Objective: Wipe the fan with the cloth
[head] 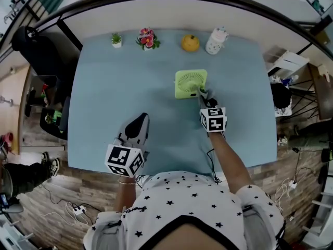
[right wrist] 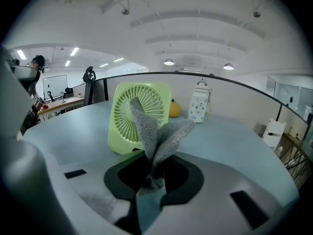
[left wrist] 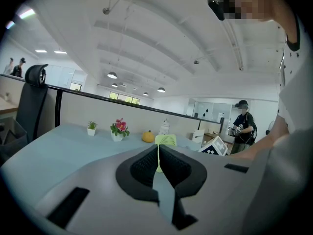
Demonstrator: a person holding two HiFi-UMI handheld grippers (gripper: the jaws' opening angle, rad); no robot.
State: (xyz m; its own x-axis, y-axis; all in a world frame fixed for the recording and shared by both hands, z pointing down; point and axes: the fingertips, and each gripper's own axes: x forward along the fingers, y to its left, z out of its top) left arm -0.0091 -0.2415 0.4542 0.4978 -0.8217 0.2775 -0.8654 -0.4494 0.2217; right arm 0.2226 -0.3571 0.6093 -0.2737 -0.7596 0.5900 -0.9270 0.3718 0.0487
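Note:
A small lime-green square fan (head: 190,83) stands on the pale blue table (head: 130,87), right of centre. My right gripper (head: 204,96) is just in front of the fan's right lower corner, shut on a grey knitted cloth (right wrist: 155,137). The cloth sticks up from the jaws and reaches the fan (right wrist: 138,119) grille in the right gripper view. My left gripper (head: 140,120) hovers near the table's front, well left of the fan, jaws shut with nothing between them. In the left gripper view (left wrist: 158,166) the fan (left wrist: 167,141) shows far off past the jaw tips.
Along the table's back edge stand a tiny potted plant (head: 116,40), a pot of pink flowers (head: 148,39), an orange pumpkin figure (head: 190,43) and a white patterned bottle (head: 216,40). A black office chair (head: 36,51) stands at the left; a person (left wrist: 243,126) stands in the distance.

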